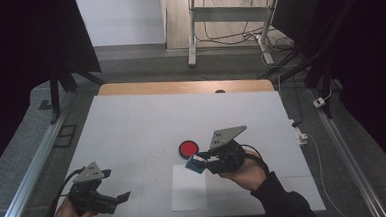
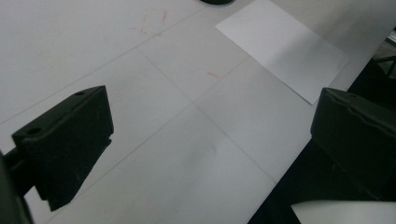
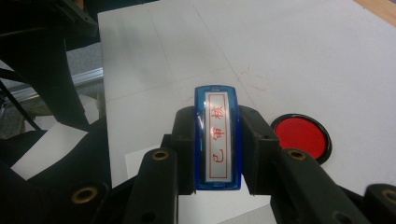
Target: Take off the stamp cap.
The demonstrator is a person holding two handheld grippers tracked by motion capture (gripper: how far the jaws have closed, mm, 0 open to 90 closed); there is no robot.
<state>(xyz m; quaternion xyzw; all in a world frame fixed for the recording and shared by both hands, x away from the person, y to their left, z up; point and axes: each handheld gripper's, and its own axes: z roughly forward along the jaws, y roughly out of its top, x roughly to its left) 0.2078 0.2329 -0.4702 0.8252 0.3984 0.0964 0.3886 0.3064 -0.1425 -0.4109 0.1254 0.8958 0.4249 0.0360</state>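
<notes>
Nearest the high camera, at the bottom left, the person's left hand holds the left gripper (image 1: 116,198) low over the near left part of the white bench (image 1: 132,126). Its two black fingers (image 2: 70,140) stand wide apart with nothing between them, and in the left gripper view bare bench surface shows through the gap.

The landmark here is the white rectangular sheet of paper (image 1: 189,189), which lies flat on the bench close to its near edge, a little right of the middle. The left gripper is well to the left of that sheet and apart from it.

The right gripper (image 1: 200,163), held in the person's right hand with a dark sleeve behind it, hangs just above the far end of the sheet. Its fingers (image 3: 184,140) are closed tight on a blue translucent plastic stamp with a white label bearing red characters (image 3: 217,140). The fingers press on the two long sides of the stamp, and the label faces the right gripper's camera. In the high view the stamp (image 1: 195,163) sits over the sheet's far edge, tilted, and I cannot tell whether it touches the paper.

A round red ink pad in a black case (image 1: 188,148) rests on the bench just beyond the sheet's far end, near the stamp but apart from it.
</notes>
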